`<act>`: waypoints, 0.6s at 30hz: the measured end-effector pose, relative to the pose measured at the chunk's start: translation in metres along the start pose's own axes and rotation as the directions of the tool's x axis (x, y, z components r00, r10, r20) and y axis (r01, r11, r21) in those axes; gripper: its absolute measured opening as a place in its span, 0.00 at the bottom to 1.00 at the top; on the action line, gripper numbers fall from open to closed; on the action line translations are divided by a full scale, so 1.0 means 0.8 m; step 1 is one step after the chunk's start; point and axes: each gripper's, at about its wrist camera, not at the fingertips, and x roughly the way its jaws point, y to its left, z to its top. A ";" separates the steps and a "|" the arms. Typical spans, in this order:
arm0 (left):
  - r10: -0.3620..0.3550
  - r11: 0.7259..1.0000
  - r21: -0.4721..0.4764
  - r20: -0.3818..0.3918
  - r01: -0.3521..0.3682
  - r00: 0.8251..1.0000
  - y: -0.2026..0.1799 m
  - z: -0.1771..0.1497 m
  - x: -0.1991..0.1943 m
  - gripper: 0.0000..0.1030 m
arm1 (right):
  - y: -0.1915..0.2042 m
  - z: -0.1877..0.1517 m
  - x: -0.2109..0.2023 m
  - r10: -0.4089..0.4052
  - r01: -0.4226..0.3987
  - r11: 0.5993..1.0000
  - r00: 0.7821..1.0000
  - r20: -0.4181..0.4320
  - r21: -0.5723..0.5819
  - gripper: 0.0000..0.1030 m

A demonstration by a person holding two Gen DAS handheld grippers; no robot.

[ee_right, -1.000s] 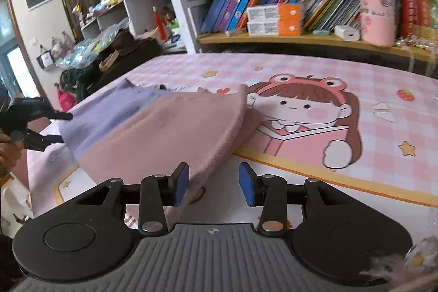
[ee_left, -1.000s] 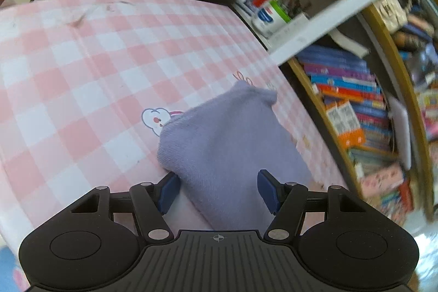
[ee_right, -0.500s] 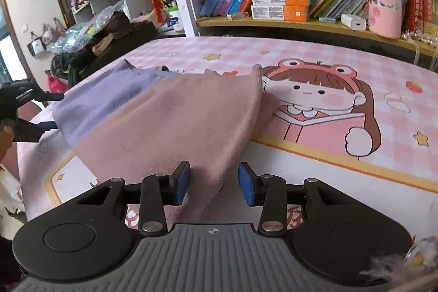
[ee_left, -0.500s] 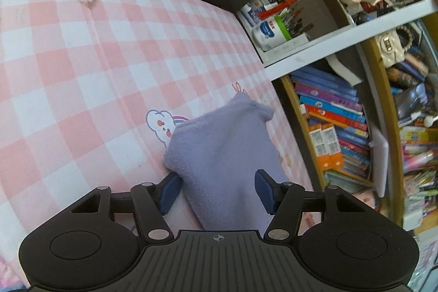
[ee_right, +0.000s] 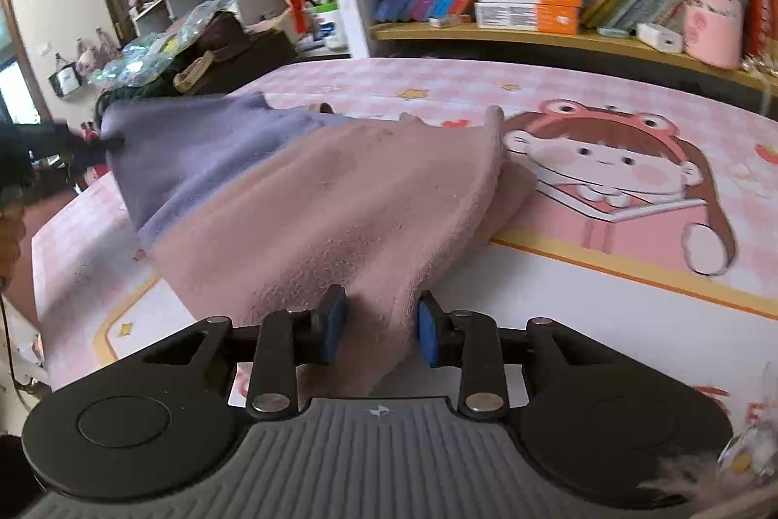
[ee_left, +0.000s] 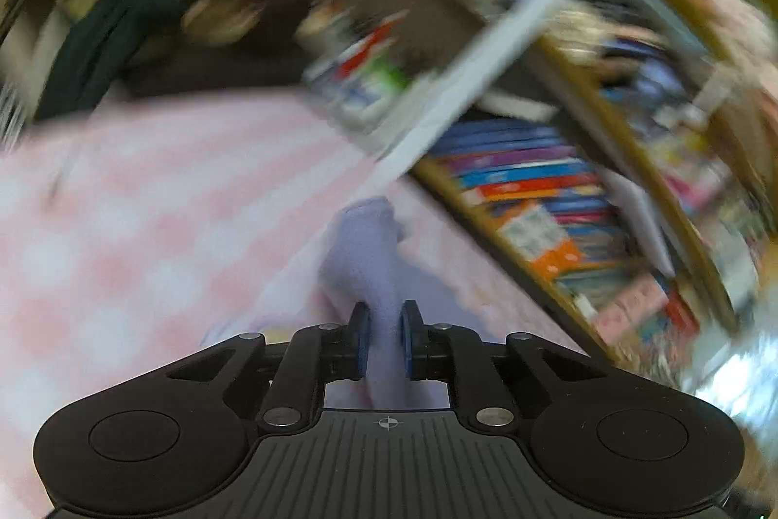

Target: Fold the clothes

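The left gripper (ee_left: 385, 341) pinches the towel's (ee_right: 311, 198) purple corner between its 2 blue pads. The right gripper (ee_right: 377, 327) has pink cloth bunched between its pads, which look partly closed; the grip is uncertain. The towel stretches ahead of it over the pink table (ee_right: 632, 300).

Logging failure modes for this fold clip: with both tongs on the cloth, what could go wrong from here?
1. The left tongs pinch only a narrow bunch of the purple cloth, and that view is motion-blurred; a fast pull may slip it free.
2. The right tongs straddle a thick ridge of the pink cloth with the pads not visibly closed on it, so that corner may drop.
3. The cloth's far edge is already doubled under, so the fold may end up uneven.
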 end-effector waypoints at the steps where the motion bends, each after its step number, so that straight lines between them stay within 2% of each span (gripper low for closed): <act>1: 0.004 1.000 -0.008 -0.002 -0.004 1.000 0.003 0.000 0.002 0.12 | 0.002 0.001 0.003 0.000 0.000 1.000 1.000 0.003 0.004 0.28; 3: 0.013 0.999 -0.047 -0.013 -0.014 1.000 0.012 0.000 0.009 0.14 | 0.007 0.001 0.007 0.000 0.000 1.000 1.000 0.010 0.007 0.29; 6: 0.027 0.994 -0.105 -0.030 -0.030 0.999 0.026 -0.001 0.019 0.22 | 0.008 0.001 0.008 -0.004 0.004 1.000 1.000 0.018 0.004 0.29; 8: 0.035 0.989 -0.143 -0.041 -0.041 0.999 0.036 -0.001 0.026 0.29 | 0.007 0.002 0.009 -0.001 0.001 1.000 1.000 0.016 0.007 0.29; 10: 0.043 0.982 -0.180 -0.053 -0.052 0.998 0.045 -0.001 0.032 0.45 | 0.007 0.003 0.010 0.000 0.000 1.000 1.000 0.012 0.003 0.29; 12: 0.051 0.974 -0.218 -0.066 -0.064 0.997 0.054 -0.002 0.039 0.51 | 0.007 0.004 0.010 0.000 0.000 1.000 1.000 0.010 -0.002 0.29; 16: 0.076 0.968 -0.237 -0.048 -0.085 0.996 0.054 0.001 0.053 0.51 | 0.007 0.004 0.012 0.007 -0.007 1.000 1.000 0.008 -0.002 0.30; 18: 0.088 0.971 -0.219 -0.034 -0.094 0.996 0.051 0.001 0.057 0.47 | 0.010 0.005 0.013 0.007 -0.007 1.000 1.000 0.006 -0.005 0.30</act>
